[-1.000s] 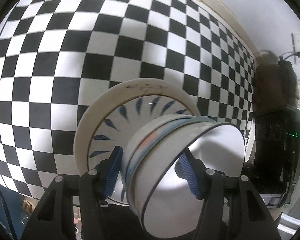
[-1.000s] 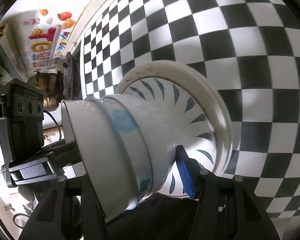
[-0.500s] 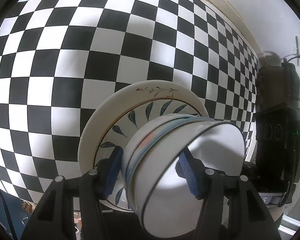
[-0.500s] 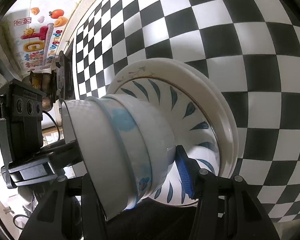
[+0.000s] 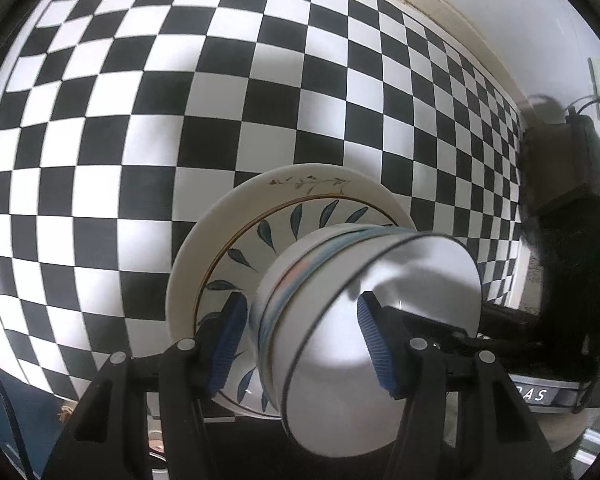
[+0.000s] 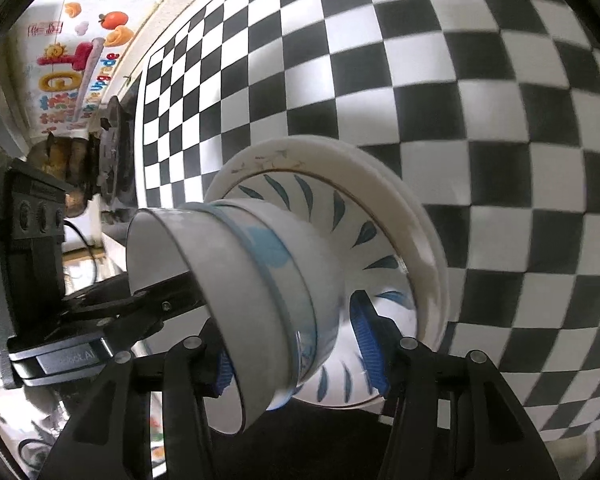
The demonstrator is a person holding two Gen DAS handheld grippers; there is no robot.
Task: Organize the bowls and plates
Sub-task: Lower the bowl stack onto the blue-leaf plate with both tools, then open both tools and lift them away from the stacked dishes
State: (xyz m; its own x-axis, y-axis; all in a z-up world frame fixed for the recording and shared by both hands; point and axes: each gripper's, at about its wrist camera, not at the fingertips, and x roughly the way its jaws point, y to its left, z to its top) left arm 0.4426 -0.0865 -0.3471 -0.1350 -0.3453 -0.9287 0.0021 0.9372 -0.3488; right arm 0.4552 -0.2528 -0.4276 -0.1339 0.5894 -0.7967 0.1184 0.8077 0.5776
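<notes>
The stack of bowls (image 5: 364,312) is sitting lower and nearer the middle of the leaf-patterned plate (image 5: 268,236) than it was a second ago: more of the plate's far rim, with its little twig drawing, is now showing beyond the bowls in the left view, and in the right view the plate is lying flatter under them. The claws themselves are keeping the same spread as before. By my reading the bowls are being settled onto the plates, which are resting on the checkered counter (image 5: 140,120), so the stacking step is nearly done and letting go is what remains.

The left claw (image 5: 300,340) is pointing steeply down, one blue pad (image 5: 228,340) outside the bowl wall and the other (image 5: 374,344) inside the top bowl, pinching the wall and rim between them. The right claw (image 6: 296,344) is gripping the opposite side of the bowl stack (image 6: 252,288), also angled down though less steeply, with its visible blue pad (image 6: 364,340) against the lowest bowl's outside; the other pad is mostly hidden behind the rim. The left claw's black body is showing across the bowls in the right view, so both are clamping the same stack from opposite sides over the plate (image 6: 380,216).
</notes>
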